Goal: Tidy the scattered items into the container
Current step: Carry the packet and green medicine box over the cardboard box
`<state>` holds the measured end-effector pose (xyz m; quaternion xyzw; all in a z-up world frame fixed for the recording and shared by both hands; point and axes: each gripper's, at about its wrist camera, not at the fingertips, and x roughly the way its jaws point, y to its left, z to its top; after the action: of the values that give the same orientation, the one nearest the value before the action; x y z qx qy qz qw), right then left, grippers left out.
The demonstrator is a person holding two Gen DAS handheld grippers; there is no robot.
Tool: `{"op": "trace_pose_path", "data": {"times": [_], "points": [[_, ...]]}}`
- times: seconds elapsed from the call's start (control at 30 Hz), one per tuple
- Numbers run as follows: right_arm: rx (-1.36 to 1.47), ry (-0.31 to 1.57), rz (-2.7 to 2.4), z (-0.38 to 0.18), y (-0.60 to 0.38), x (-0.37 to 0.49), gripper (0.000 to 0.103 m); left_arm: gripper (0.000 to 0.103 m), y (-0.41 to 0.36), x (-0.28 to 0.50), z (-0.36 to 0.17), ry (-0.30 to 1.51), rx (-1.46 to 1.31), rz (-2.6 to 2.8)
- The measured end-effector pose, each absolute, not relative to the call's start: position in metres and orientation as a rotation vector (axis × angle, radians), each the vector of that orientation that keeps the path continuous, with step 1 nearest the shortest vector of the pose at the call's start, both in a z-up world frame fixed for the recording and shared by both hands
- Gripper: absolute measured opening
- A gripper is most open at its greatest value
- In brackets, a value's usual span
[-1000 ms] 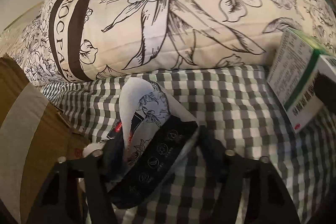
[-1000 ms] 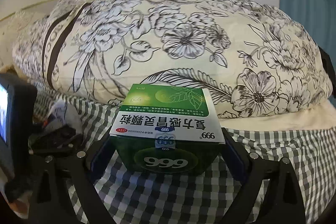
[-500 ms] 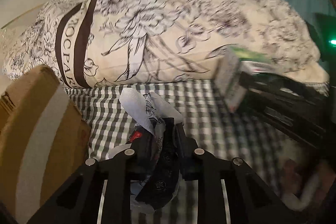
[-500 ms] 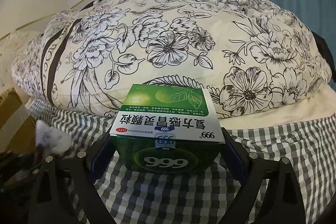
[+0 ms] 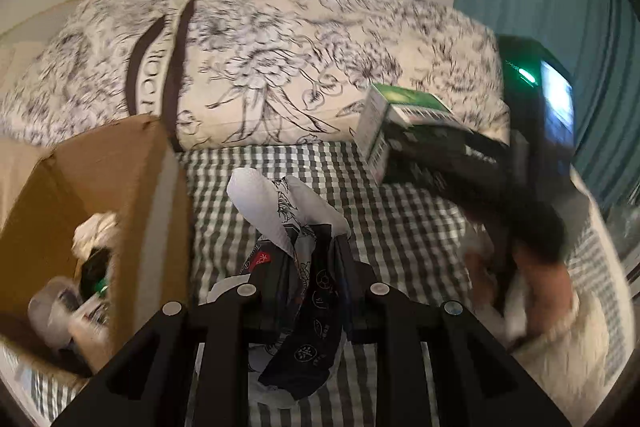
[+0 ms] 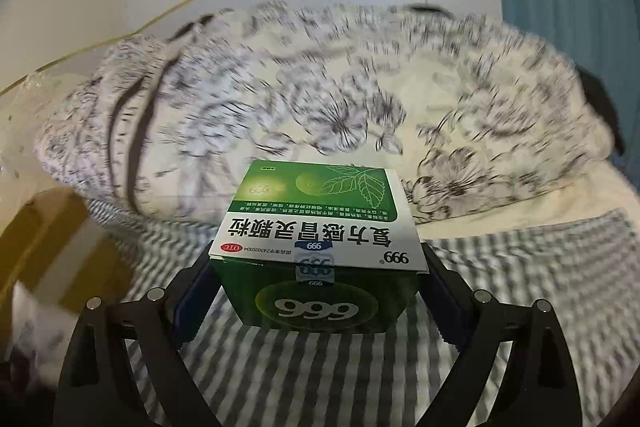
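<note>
Both grippers grasp loads: left gripper (image 5: 310, 281) jaws clenched on the crumpled black-and-white printed pouch (image 5: 292, 247), right gripper (image 6: 316, 291) jaws grasping the green-and-white cardboard medicine box (image 6: 320, 247); carry each fully above the brown cardboard box (image 5: 132, 167) before releasing

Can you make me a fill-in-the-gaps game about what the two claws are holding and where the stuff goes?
1. The right claw grips a ____ medicine box with leaves printed on it.
2. The left claw is shut on a crumpled flowery ____.
3. The brown cardboard box stands to the ____ of the left claw in its own view.
4. The bed sheet has a ____ pattern.

Missing words: green; packet; left; checked
</note>
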<state>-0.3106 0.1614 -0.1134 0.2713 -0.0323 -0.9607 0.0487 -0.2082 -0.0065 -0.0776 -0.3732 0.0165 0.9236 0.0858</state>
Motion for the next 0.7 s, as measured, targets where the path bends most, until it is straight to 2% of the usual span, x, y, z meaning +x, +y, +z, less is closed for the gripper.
{"op": "trace_pose_path", "data": {"times": [0.17,0.4,0.53,0.7], "points": [[0.763,0.060,-2.922,-0.063,0.139,-0.233,0.092,0.021,-0.033,-0.178,-0.037,-0.011,-1.031,2.827],[0.633,0.062,-2.807,0.019,0.121,-0.172,0.092,0.021,-0.077,-0.150,0.014,-0.045,-0.946,2.976],[0.602,0.018,-2.740,0.036,0.087,-0.158,0.092,0.021,-0.112,-0.143,0.025,-0.079,-0.934,3.031],[0.635,-0.028,-2.614,0.031,0.013,-0.167,0.092,0.021,-0.167,-0.147,0.019,-0.158,-0.957,3.137]]}}
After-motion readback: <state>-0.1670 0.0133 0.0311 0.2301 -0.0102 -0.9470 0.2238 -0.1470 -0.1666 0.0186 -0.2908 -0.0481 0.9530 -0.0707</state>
